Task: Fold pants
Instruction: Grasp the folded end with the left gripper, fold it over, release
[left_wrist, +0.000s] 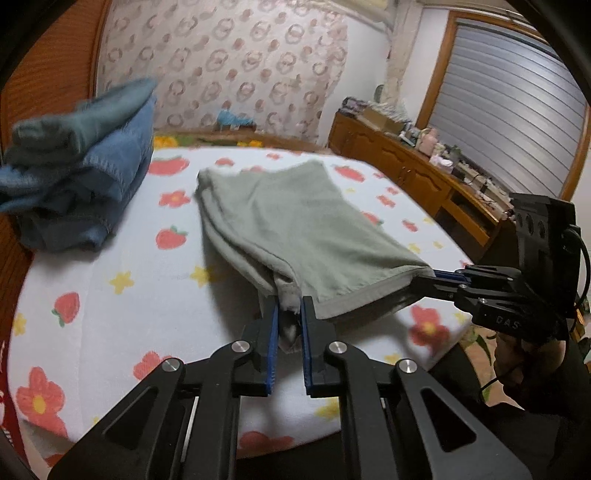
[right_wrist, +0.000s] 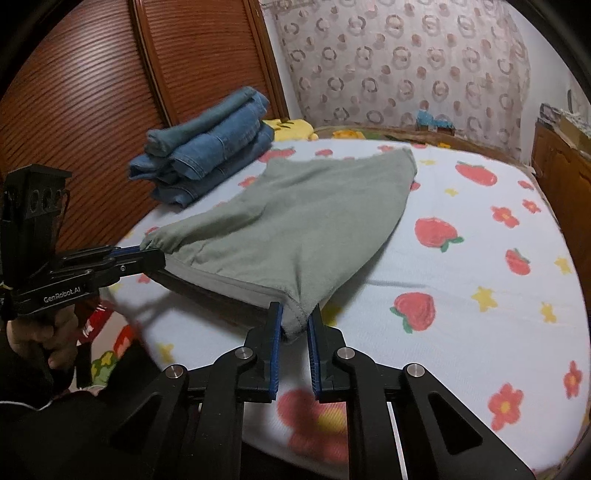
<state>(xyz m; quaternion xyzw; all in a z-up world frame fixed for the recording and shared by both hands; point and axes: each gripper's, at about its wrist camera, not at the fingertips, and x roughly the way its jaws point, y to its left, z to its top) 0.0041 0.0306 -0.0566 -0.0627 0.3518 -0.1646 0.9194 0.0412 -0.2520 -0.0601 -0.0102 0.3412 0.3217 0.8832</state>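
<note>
While both fingers pinch the green pants (left_wrist: 295, 221), folded jeans (left_wrist: 92, 177) just beside.

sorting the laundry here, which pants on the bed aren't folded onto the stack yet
The grey-green pants, spread flat and gripped at two corners; the blue jeans are stacked folded.

The left gripper (left_wrist: 288, 308) points down and away, and its two blue-lined fingers (left_wrist: 272, 332) are squeezed tight on a bunched corner of the green pants (left_wrist: 295, 221). The right gripper (right_wrist: 295, 317) points the same way, just to its right, with its fingers (right_wrist: 277, 332) pinched on the other near corner. A hand (right_wrist: 48, 332) in a dark sleeve grips the left handle, and another hand (left_wrist: 524, 354) grips the right handle.
</note>
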